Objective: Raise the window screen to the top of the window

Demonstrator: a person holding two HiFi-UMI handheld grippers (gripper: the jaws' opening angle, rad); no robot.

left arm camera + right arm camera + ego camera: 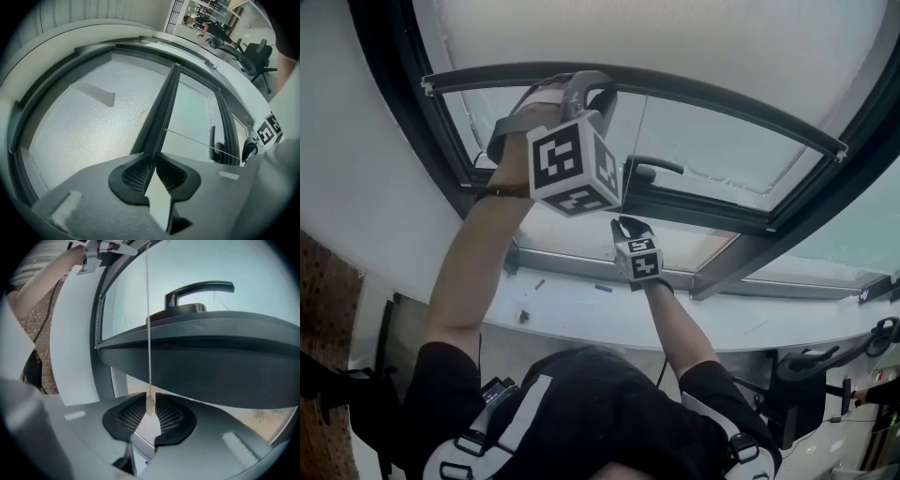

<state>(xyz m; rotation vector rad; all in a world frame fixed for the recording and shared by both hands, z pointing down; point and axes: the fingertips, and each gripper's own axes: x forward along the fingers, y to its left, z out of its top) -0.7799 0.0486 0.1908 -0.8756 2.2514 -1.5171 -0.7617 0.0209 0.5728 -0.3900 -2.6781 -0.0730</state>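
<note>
Grey mesh of the window screen [84,122] covers a big stretch of the opening above its dark bottom rail [161,112], so the raise looks only partly done imo. The rail sits a bit above the black window handle [199,289] and has all that mesh to travel before it gets to the top of the frame. Left gripper [153,168] is up high with its jaws clamped on the rail. Right gripper [151,413] is lower, jaws pinched on the little pull [150,405] at the end of the thin white cord [148,333] hanging from the rail. Count-wise: one screen, one rail, one cord with one pull, one handle, two grippers, both busy.
</note>
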